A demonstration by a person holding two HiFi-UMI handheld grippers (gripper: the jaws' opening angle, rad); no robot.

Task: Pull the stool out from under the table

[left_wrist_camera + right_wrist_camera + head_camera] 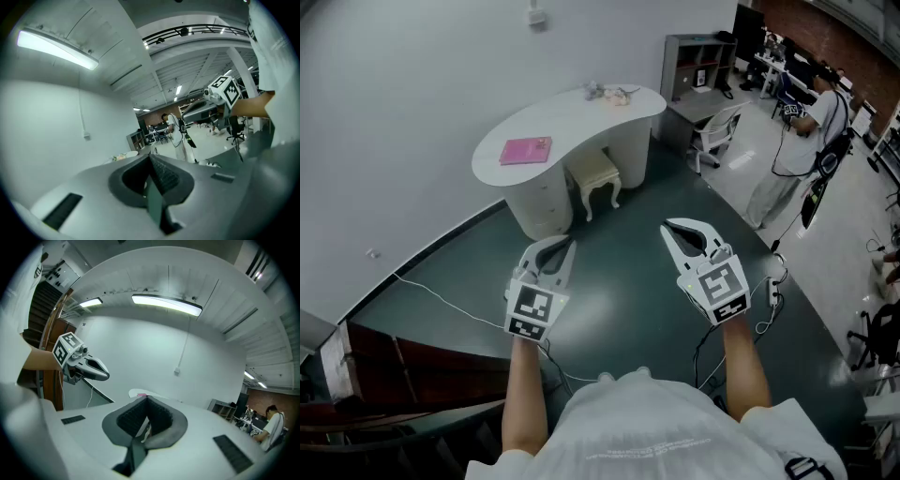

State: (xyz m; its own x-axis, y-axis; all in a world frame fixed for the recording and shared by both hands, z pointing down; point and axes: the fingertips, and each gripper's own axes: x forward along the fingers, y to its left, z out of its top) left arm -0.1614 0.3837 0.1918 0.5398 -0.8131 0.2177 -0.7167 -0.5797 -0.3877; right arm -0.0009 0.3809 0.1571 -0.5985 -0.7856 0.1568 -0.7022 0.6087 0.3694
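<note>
Not yet at the stool: approach step, both grippers clenched and empty

Left gripper (pixel 566 246) hangs over the dark floor (pixel 619 281), well short of the table. Its jaws are pressed together with nothing between them, and the left gripper view (pixel 152 165) shows the same. A thin cable (pixel 441 298) runs along the floor to its left.

Ahead is the white curved table (pixel 581 117), set against the wall. Pink book (pixel 525 150) lies at its left end. Small clutter at the far right corner, too small to tell.

Stool (pixel 596 174) is cream with carved legs. It stands on the floor, tucked part way under the table's front edge at about mid-length. The seat front and two legs stick out.

Right gripper (pixel 669 231) is level with the left one, also over the floor and well apart from the stool. Its jaws are closed tight and empty in the right gripper view (pixel 146 409).

Bystander (pixel 797 141) stands far right by the desks, not involved.

Step, as I judge it: approach, pre-grasp. None of the pull is done.

- Next move calls for walking in toward the table, lowering the grippers and opening the jaws.
- Then grab the seat's front edge or a front leg and drag straight back from the table.
- The legs could scrape or catch on the table base.
- The seat edge looks thick, so the jaws probably need to open wide.
</note>
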